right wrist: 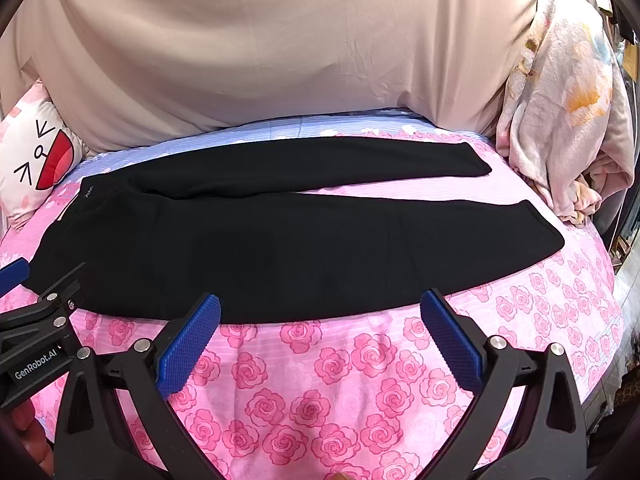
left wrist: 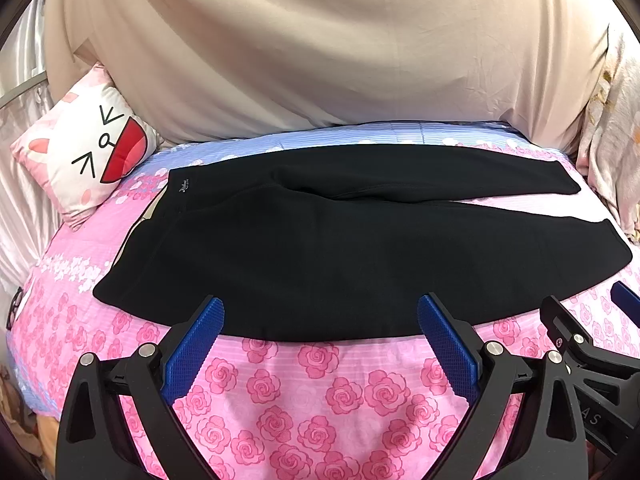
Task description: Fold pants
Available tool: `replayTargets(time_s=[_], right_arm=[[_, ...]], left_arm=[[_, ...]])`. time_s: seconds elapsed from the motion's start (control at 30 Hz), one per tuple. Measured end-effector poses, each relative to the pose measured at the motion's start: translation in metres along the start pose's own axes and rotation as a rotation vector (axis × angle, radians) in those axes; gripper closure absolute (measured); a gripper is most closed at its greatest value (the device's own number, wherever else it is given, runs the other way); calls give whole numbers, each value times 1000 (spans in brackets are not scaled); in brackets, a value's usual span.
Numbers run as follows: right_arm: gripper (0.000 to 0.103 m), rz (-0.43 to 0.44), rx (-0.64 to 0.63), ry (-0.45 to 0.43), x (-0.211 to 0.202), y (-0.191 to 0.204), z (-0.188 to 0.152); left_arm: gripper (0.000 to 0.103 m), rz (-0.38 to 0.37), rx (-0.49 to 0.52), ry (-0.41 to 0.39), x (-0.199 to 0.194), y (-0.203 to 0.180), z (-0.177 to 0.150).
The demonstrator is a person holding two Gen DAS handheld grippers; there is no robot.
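Note:
Black pants lie flat on the pink rose bedsheet, waist at the left and both legs running right, parted in a narrow V. My left gripper is open, its blue pads hovering over the near hem edge of the pants with nothing between them. My right gripper is open too, level with the near edge of the pants. Each gripper shows in the other's view: the right one at the right border, the left one at the left border.
A cartoon-face pillow leans at the back left. Beige fabric hangs behind the bed. A crumpled floral blanket is piled at the back right. The bed edge drops off on the right.

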State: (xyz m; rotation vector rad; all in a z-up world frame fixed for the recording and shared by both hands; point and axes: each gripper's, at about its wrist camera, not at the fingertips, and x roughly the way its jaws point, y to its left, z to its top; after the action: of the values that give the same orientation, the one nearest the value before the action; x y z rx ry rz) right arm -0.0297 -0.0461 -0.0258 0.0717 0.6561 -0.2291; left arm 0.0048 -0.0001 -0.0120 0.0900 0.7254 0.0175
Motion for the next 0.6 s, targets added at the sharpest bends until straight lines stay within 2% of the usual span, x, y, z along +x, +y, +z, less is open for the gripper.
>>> replayTargets(time_s=[0.6], right_arm=[[5, 1, 0, 0, 0, 3, 3]], left_arm=[[7, 3, 7, 0, -1, -5, 4]])
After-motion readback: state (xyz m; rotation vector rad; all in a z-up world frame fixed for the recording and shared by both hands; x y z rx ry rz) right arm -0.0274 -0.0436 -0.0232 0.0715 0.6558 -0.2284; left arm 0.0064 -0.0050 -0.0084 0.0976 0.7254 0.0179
